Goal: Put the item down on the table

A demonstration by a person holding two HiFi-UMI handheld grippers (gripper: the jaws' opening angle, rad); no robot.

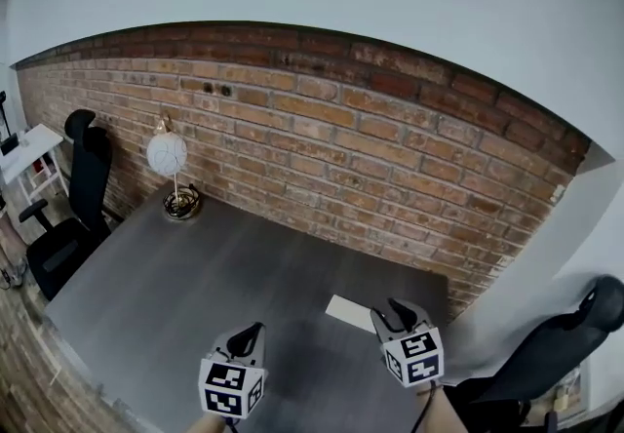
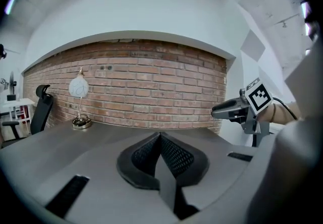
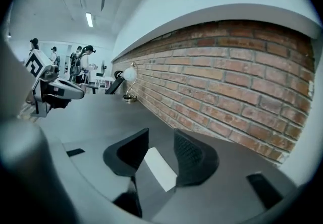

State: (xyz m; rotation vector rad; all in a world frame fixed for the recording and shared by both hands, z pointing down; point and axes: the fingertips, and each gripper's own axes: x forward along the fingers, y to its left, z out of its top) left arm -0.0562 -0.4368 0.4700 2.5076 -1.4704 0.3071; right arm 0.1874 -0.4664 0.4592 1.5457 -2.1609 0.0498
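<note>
A flat white card (image 1: 349, 312) lies on the dark grey table (image 1: 185, 275) near its right end. My right gripper (image 1: 393, 305) hovers just to the card's right. In the right gripper view its jaws (image 3: 161, 136) stand apart, with the white card (image 3: 160, 168) lying on the tabletop in the gap; neither pad presses on it. My left gripper (image 1: 253, 332) is over the table's front middle. Its pads (image 2: 160, 136) meet at the tips with nothing between them. Each gripper shows in the other's view: the right gripper (image 2: 229, 109) and the left gripper (image 3: 60, 89).
A globe lamp (image 1: 168, 154) on a brass base stands at the table's far left corner, against the brick wall (image 1: 370, 148). A black office chair (image 1: 73, 216) is off the left end and another chair (image 1: 556, 348) off the right. Several people stand far off in the right gripper view.
</note>
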